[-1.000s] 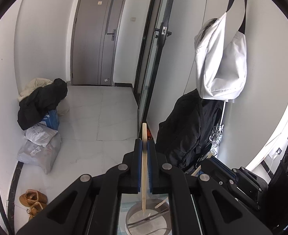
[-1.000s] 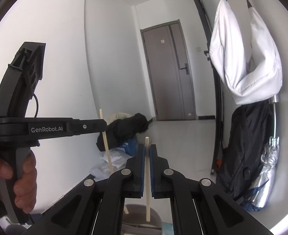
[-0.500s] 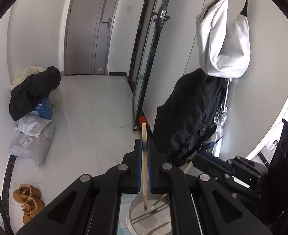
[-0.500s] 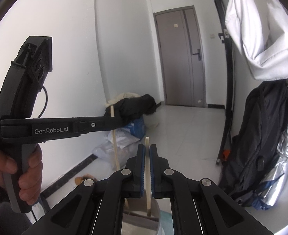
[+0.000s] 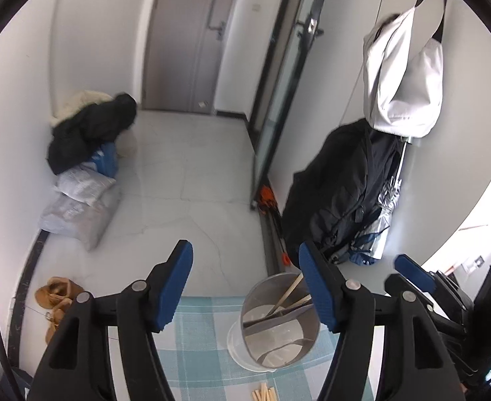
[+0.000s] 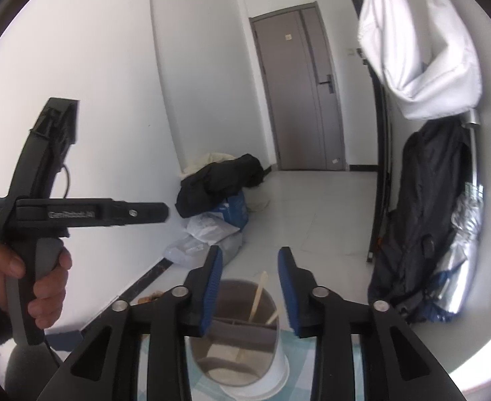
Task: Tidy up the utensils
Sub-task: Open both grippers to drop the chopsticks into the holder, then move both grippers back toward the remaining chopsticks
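- Left gripper [image 5: 245, 287]: jaws were opening, blue pads wide apart, nothing between them.
- Right gripper [image 6: 249, 289]: jaws also opening, pads clear of everything; the holder sat below and behind the gap.
- Utensil holder [image 5: 280, 320]: round metal cup with an inner divider, upright on the checked tablecloth [image 5: 198, 344], just inside the left gripper's right finger in the left wrist view.
- Chopsticks [image 6: 258, 295]: two light wooden sticks stood leaning inside the holder, tops above the rim, touched by neither gripper.
- Loose sticks [image 5: 263, 394]: a few more wooden ends lay on the cloth near the bottom edge, in front of the holder.
- Person's hand [image 6: 28, 287] gripped the left gripper's handle, seen at left in the right wrist view.
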`<state>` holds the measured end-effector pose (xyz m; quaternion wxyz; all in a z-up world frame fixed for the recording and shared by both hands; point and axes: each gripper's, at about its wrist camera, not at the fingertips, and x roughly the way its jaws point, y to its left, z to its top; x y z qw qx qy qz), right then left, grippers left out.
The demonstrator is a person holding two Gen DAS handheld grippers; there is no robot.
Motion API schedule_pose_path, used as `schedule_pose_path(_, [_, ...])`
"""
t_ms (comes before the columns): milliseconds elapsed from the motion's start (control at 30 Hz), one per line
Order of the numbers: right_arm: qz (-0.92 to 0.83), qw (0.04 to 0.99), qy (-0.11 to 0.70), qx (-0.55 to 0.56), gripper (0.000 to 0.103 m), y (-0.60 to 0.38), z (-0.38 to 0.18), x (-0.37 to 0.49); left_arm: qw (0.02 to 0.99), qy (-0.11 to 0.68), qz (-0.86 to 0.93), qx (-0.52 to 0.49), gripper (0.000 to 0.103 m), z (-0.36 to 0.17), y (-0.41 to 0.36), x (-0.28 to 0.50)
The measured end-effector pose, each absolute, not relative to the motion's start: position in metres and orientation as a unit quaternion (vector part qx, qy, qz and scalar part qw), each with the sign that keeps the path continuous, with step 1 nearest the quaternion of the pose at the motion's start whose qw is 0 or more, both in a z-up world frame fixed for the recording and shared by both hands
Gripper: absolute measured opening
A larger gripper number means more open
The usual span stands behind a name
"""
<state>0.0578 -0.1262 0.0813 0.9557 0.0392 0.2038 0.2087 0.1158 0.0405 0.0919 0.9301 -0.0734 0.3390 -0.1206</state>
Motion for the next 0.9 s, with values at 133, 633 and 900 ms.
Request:
schedule_pose_path(133, [0.196,0.958,0.200,0.057,0.053,-0.134,0.085,0.035,0.937,0.330,-0.101,-0.056,0.071,0.099,0.035,0.093])
schedule_pose_path(633, [0.166,0.968,0.171,0.075,0.082,-0.138,0.089,-0.046,0.952,0.292,-0.084,-0.033,0.087,0.102,0.025,0.021])
schedule_pose_path(900, [0.155,0.969,0.174,0.077,0.091,-0.131,0.075,-0.071,0.957,0.279,-0.072,-0.043,0.095,0.090,0.030,-0.005])
